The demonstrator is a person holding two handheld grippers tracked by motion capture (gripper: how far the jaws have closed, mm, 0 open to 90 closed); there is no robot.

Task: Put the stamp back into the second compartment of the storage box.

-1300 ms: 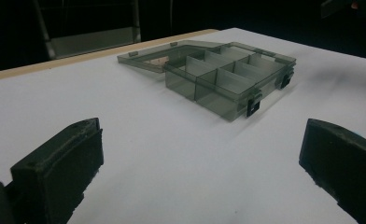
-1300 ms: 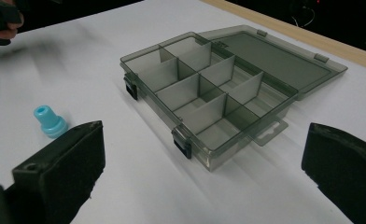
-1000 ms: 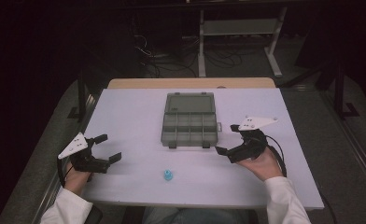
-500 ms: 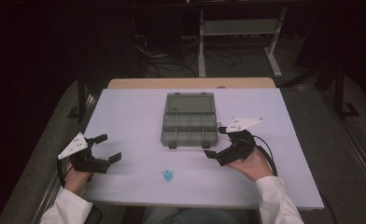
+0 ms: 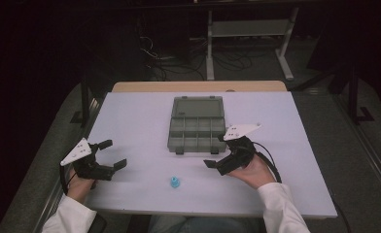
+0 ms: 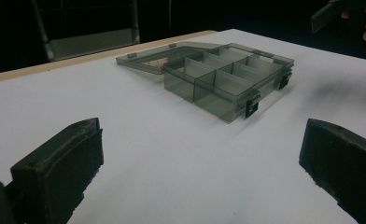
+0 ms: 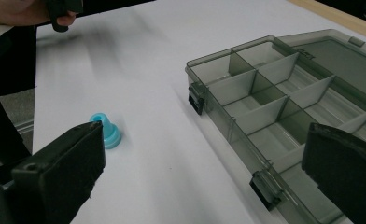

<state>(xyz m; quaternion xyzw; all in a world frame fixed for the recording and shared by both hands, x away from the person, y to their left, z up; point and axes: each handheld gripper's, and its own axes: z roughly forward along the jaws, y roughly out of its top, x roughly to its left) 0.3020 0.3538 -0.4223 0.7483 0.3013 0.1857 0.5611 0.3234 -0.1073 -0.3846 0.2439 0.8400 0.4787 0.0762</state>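
A small blue plastic piece stands on the white table near its front edge. Behind it lies a grey see-through compartment box, lid folded open at the back, its compartments bare. My right gripper hovers open by the box's front right corner, to the right of the blue piece, which shows just past its left jaw. At the table's left front my left gripper is open, holding nothing and facing the box.
A wooden strip runs along the table's far edge. Beyond it, in the dark, are a metal stand and cables on the floor. In the left gripper view the other gripper shows at top right.
My right gripper has moved left and toward the front edge, closer to the blue piece. The left gripper has stayed put.
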